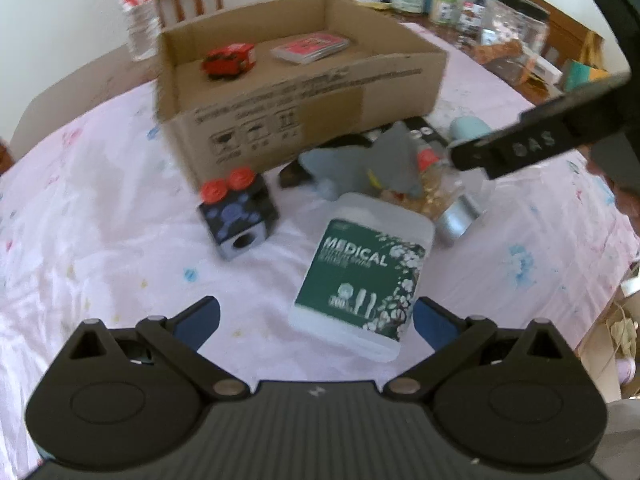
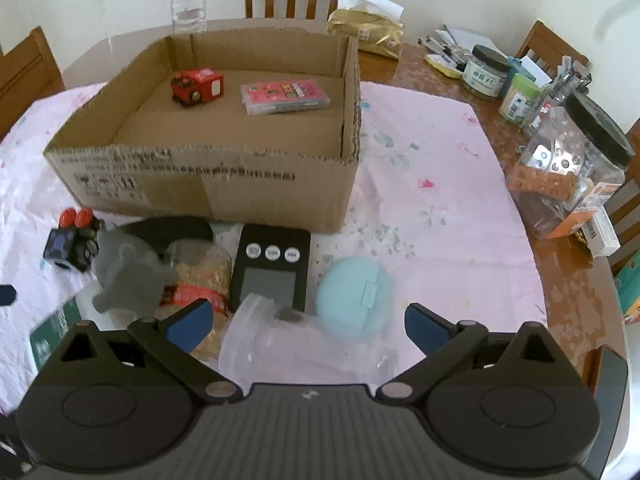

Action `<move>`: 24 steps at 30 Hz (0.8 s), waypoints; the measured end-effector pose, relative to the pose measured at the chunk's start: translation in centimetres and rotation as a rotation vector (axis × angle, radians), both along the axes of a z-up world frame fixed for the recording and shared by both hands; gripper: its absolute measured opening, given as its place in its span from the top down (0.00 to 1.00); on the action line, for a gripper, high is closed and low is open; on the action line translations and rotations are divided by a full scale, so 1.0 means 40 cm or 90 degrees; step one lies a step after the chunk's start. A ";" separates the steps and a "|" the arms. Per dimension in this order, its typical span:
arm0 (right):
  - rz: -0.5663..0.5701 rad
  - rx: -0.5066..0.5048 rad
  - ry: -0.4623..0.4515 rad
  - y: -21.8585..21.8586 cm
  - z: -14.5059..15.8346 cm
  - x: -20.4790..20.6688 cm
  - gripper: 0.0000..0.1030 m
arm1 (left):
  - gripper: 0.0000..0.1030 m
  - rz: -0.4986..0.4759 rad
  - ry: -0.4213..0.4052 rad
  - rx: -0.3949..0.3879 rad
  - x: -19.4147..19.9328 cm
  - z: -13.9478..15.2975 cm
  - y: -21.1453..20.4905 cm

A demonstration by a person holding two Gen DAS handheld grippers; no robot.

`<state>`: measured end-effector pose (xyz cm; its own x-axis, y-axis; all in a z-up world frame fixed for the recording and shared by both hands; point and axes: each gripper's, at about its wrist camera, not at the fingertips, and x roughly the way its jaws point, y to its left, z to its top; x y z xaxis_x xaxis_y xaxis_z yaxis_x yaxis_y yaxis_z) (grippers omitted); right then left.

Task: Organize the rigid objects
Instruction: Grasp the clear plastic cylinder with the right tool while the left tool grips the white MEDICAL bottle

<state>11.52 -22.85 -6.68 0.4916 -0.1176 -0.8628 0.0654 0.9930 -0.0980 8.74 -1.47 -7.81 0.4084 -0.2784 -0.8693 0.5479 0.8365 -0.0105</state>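
**Both grippers open and empty, choosing the next item for the box**

The left gripper (image 1: 316, 316) hovers spread wide with nothing held, a white medical box (image 1: 360, 276) just ahead at one o'clock. The right gripper (image 2: 308, 322) is equally wide and empty above a clear plastic container (image 2: 280, 340). The cardboard box (image 2: 224, 184), at twelve o'clock, holds a red toy car (image 2: 197, 87) and a pink case (image 2: 286, 96). Next, probably, closing on one item. A pink floral cloth (image 2: 432, 208) covers the cluttered dining table, with wooden chairs behind.
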 end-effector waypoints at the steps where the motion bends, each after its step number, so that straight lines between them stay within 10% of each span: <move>1: 0.004 -0.006 0.003 -0.003 -0.003 -0.005 0.00 | 0.01 0.008 0.000 0.001 -0.003 0.000 0.008; 14: 0.010 0.009 0.070 -0.080 -0.063 -0.092 0.00 | 0.01 0.153 0.010 0.056 0.017 -0.025 0.100; 24: 0.050 0.042 0.088 -0.104 -0.094 -0.101 0.00 | 0.01 0.122 0.072 -0.003 -0.025 -0.062 0.015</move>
<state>7.46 -27.02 -10.44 0.3731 -0.0251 -0.9275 -0.0215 0.9991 -0.0356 7.75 -0.86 -10.28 0.3540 -0.2087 -0.9117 0.3738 0.9251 -0.0666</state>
